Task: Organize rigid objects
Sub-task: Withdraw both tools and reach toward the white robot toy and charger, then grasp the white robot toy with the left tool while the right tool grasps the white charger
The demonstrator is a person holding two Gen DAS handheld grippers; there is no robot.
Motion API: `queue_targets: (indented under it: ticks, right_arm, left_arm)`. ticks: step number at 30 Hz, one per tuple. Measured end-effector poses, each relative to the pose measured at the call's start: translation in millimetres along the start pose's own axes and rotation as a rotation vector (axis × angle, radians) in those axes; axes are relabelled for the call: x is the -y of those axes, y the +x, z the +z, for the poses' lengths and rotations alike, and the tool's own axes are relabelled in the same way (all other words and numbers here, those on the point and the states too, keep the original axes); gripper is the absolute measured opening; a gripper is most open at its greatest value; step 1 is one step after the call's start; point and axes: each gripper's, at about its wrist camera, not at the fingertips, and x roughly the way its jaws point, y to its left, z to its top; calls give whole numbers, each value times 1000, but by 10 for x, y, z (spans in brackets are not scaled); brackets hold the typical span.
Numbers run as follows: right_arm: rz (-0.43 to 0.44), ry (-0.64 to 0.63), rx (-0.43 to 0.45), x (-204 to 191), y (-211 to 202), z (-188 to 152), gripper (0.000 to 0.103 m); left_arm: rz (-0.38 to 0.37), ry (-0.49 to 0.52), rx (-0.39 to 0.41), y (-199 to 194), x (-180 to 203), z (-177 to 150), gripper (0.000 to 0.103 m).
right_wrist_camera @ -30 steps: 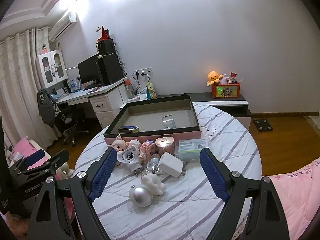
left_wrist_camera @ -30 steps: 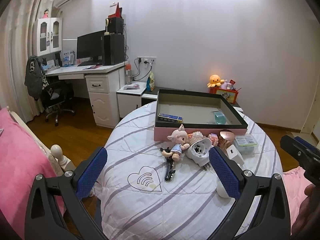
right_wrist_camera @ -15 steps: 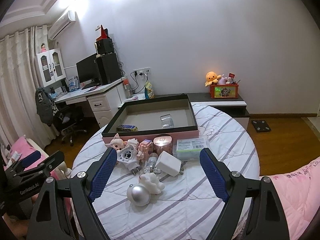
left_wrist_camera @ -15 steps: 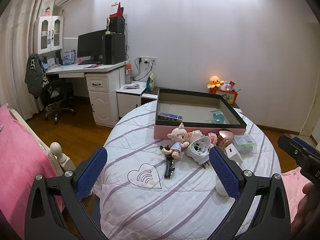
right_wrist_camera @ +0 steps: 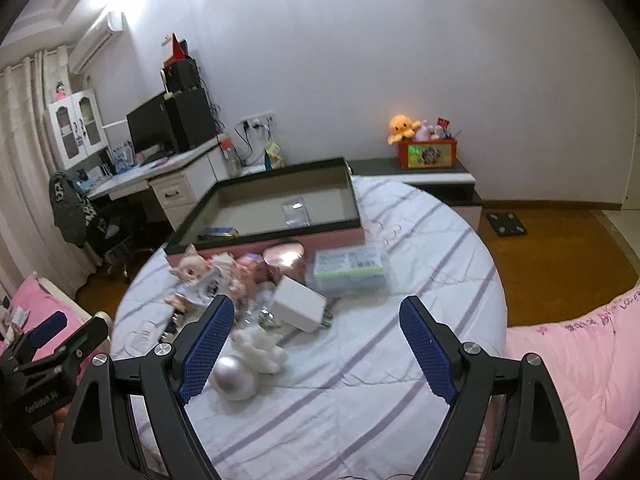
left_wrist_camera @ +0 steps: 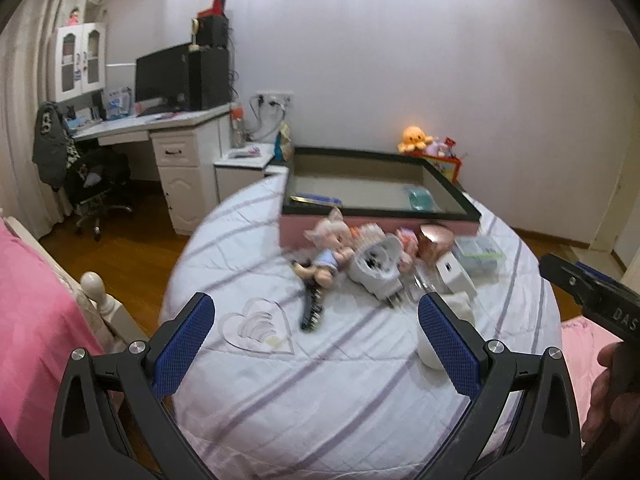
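1. Both cameras have closed in on the round worktop (right_wrist_camera: 420, 280) since a second ago; the clutter looks larger and the frames are motion-blurred. Read: approach under way, no pick made yet.
2. Left gripper (left_wrist_camera: 316, 344): jaws spread wide, empty, above the near edge. Right gripper (right_wrist_camera: 316, 348): jaws likewise apart, holding nothing.
3. Tray box (right_wrist_camera: 352, 196) at the far edge holds only a blue flat item and a clear piece.
4. Loose objects bunch against the tray's near wall: pig doll (left_wrist_camera: 328, 248), white plug adapter (left_wrist_camera: 376, 268), white charger block (right_wrist_camera: 300, 304), clear lidded case (right_wrist_camera: 350, 268), silver ball (right_wrist_camera: 234, 376) nearest the front edge.
5. Hidden/unclear: left jaw of the right gripper covers part of the clutter; small pink items behind the adapter are possibly figurines, too blurred to tell.
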Motion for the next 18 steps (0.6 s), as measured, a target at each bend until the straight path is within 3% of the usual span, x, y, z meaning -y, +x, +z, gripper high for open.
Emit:
queue_targets:
  ticks: [11,18]
  right_arm:
    - [-20,47,-82,247,271,-173,86]
    - [-19,82,-108,389,385,-214,86]
  left_arm:
    - [-99,55,-117,473,479,-287,103]
    - [-136,97,-149,823,726,-328,103]
